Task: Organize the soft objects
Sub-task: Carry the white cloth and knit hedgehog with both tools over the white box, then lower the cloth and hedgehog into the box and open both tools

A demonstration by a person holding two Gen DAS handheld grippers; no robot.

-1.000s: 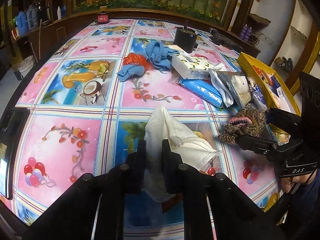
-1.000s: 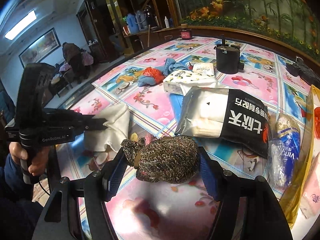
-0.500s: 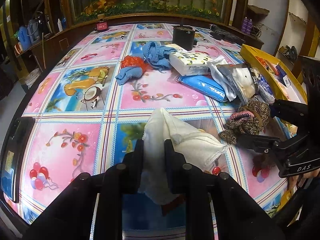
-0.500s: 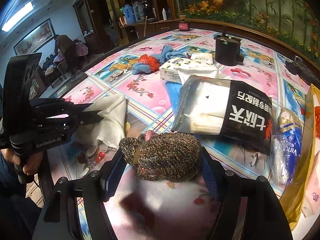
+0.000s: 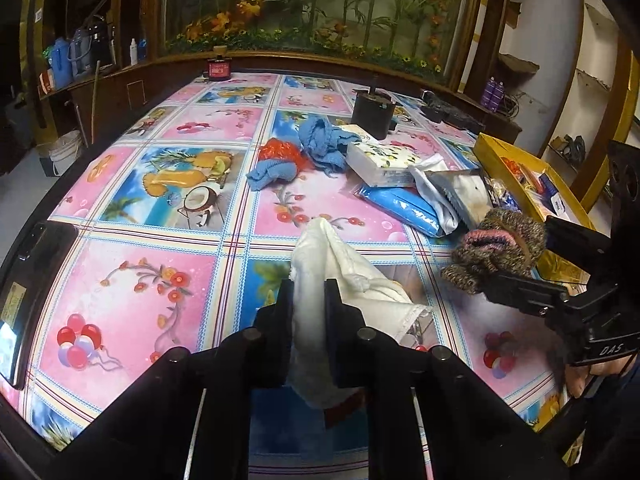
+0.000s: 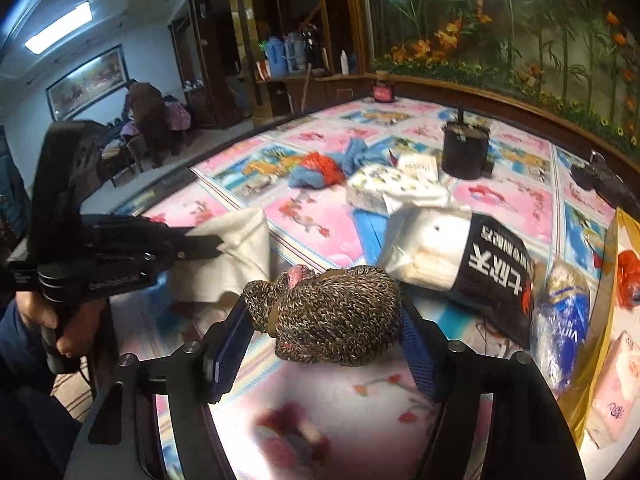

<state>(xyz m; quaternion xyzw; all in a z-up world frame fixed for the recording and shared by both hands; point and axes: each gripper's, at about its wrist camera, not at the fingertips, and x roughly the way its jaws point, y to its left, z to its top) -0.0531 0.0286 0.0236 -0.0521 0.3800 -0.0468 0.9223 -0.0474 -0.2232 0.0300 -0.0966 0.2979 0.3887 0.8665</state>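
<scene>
My left gripper (image 5: 308, 292) is shut on a white cloth (image 5: 340, 264), which hangs bunched between its fingers just above the table. In the right wrist view the same cloth (image 6: 236, 248) droops from the left gripper (image 6: 212, 246). My right gripper (image 6: 322, 308) is shut on a brown knitted piece with a pink lining (image 6: 340, 316), held slightly off the tablecloth. From the left wrist view that knitted piece (image 5: 500, 240) sits in the right gripper (image 5: 520, 252) at the right. Two blue cloths (image 5: 320, 142) and a red-orange mesh bundle (image 5: 280, 152) lie further back.
A patterned tissue pack (image 5: 380, 160), a blue packet (image 5: 400, 204) and a silver and black pouch (image 6: 460, 256) lie mid-table. A yellow box (image 5: 516, 168) of packets stands at the right edge. A black cylinder (image 5: 372, 112) stands behind. A person stands far off in the room.
Both grippers keep their hold. The right gripper has shifted slightly with the knitted piece, and the left gripper has tipped up a little with the white cloth.
</scene>
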